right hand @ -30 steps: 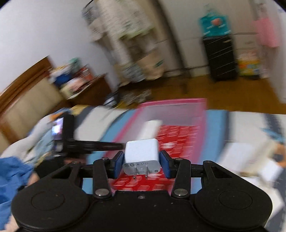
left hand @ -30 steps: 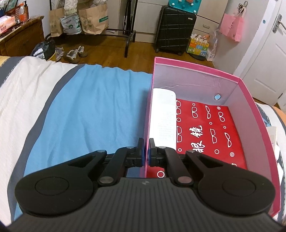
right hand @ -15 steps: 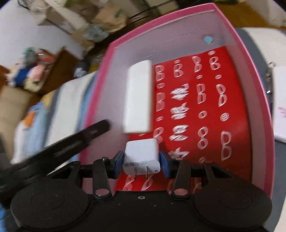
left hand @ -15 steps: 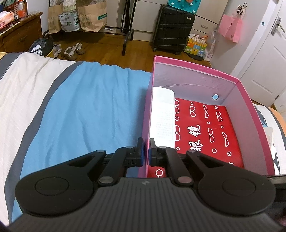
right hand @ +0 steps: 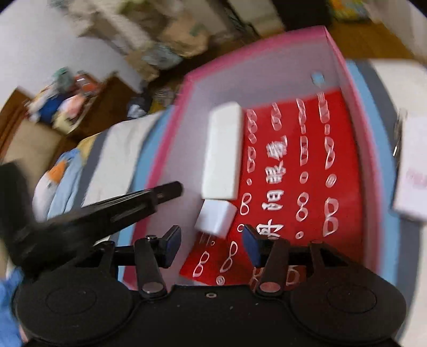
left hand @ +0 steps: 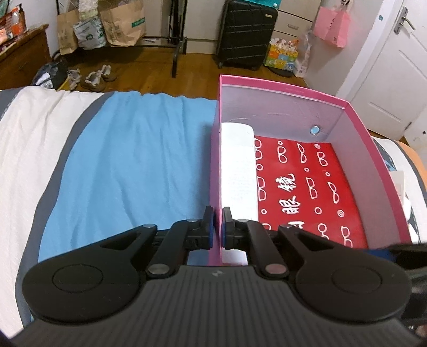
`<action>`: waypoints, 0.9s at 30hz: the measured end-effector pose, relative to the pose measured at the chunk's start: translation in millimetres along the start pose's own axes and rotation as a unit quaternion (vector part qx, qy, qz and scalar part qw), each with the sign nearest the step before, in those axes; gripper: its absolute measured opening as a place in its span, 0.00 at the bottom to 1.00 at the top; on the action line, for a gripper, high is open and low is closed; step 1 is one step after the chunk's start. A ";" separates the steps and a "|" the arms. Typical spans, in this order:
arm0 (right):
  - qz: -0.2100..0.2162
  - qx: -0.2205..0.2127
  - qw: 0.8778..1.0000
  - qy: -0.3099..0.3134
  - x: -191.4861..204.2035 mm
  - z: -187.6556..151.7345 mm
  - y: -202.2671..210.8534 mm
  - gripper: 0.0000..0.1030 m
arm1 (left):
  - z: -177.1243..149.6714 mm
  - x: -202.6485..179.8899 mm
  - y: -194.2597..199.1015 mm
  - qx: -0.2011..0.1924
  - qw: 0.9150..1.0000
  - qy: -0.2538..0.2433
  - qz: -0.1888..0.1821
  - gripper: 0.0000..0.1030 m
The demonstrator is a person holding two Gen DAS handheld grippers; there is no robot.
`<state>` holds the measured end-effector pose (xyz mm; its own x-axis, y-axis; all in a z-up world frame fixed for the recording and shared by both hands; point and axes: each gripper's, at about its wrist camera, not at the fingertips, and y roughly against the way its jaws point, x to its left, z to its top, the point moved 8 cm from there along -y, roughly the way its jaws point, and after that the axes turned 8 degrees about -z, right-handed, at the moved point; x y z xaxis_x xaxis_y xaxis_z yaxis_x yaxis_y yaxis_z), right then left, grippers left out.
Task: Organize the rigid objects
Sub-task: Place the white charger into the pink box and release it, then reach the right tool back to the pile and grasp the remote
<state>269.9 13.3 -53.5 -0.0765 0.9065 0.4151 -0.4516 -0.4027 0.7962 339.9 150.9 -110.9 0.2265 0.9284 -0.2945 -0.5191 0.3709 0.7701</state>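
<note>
Black plastic makes both grippers. The left gripper [left hand: 216, 227] is closed on the near left wall of the pink box [left hand: 360, 128], one pad outside and one inside, so it holds the box by this thin wall. The right gripper [right hand: 211, 244] stands over the near end of the box, its jaws are opening and nothing is pressed between them. The white charger [right hand: 215, 217] is free of the pads, just beyond them, at the left side of the box over the edge of the red sheet [right hand: 299, 165]; the picture is blurred, so it is not clear if it already lies on the floor of the box. Just behind it, almost touching, lies a long white block [left hand: 238, 170] along the left wall; it has small grey print which cannot be read.

The red sheet covers the floor of the box and carries white drawings of glasses and the white characters 眼鏡. A small round blue button [left hand: 314, 130] sits on the far wall. The box stands on a blue blanket [left hand: 128, 165] on the bed. Farther away, on the wooden floor, stand a black suitcase [left hand: 245, 32] and paper bags [left hand: 122, 24], one with green letters too small to read.
</note>
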 end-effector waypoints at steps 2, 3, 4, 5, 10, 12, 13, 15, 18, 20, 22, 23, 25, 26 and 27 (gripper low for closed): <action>0.001 -0.035 0.998 0.048 -1.5 -0.6 28.1 0.56 | -0.3 -1.1 1.3 0.005 1.000 -0.005 -0.006 0.06; -0.001 -0.050 0.996 0.070 -4.2 -0.8 40.0 0.61 | -0.8 -1.5 1.6 0.007 1.000 -0.011 -0.007 0.06; -0.007 -0.065 0.993 0.093 -7.4 -0.9 53.0 0.67 | -1.6 -2.0 1.6 0.009 1.000 -0.014 -0.007 0.06; -0.015 -0.077 0.991 0.109 -11.4 -0.8 62.5 0.69 | -2.1 -3.0 1.7 0.011 1.000 -0.019 -0.007 0.06; -0.073 -0.096 0.983 0.138 -52.8 1.6 96.8 0.74 | -5.0 -7.4 3.0 0.019 0.999 -0.043 -0.002 0.07; -0.090 -0.081 0.985 0.125 -76.1 1.9 103.7 0.75 | -5.3 -8.8 2.6 0.022 0.999 -0.047 0.001 0.07; -0.095 -0.073 0.986 0.116 -88.1 0.8 106.0 0.75 | -5.4 -9.4 2.6 0.023 0.999 -0.049 0.003 0.07; -0.106 -0.063 0.988 0.095 -113.0 -4.8 111.3 0.75 | -5.7 -9.4 2.8 0.025 0.998 -0.051 0.007 0.07; -0.129 -0.051 0.989 0.059 -147.9 -15.9 113.4 0.75 | -6.0 -9.8 3.1 0.027 0.998 -0.049 0.011 0.07; -0.147 -0.040 0.988 0.022 -170.5 -26.2 108.3 0.75 | -5.9 -10.3 2.6 0.028 0.998 -0.050 0.014 0.07; -0.162 -0.027 0.986 -0.026 -195.2 -36.4 101.7 0.75 | -6.6 -11.3 2.2 0.028 0.998 -0.054 0.019 0.07; -0.166 -0.025 0.985 -0.049 -206.2 -40.2 99.0 0.75 | -6.9 -11.6 1.9 0.028 0.998 -0.054 0.021 0.07; -0.168 -0.024 0.982 -0.087 -225.2 -44.9 94.1 0.74 | -7.0 -11.7 0.7 0.030 0.998 -0.054 0.029 0.07; -0.169 -0.020 0.980 -0.099 -233.1 -45.3 92.2 0.74 | -7.3 -12.2 0.7 0.030 0.998 -0.053 0.030 0.07; -0.169 -0.020 0.980 -0.107 -238.1 -45.3 91.5 0.74 | -7.3 -12.0 0.4 0.030 0.998 -0.052 0.030 0.07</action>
<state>206.5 -233.6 -99.4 0.2696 0.9380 0.2177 -0.4536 -0.0758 0.8880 331.0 140.0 -111.1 0.2823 0.9406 -0.1888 -0.4843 0.3096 0.8183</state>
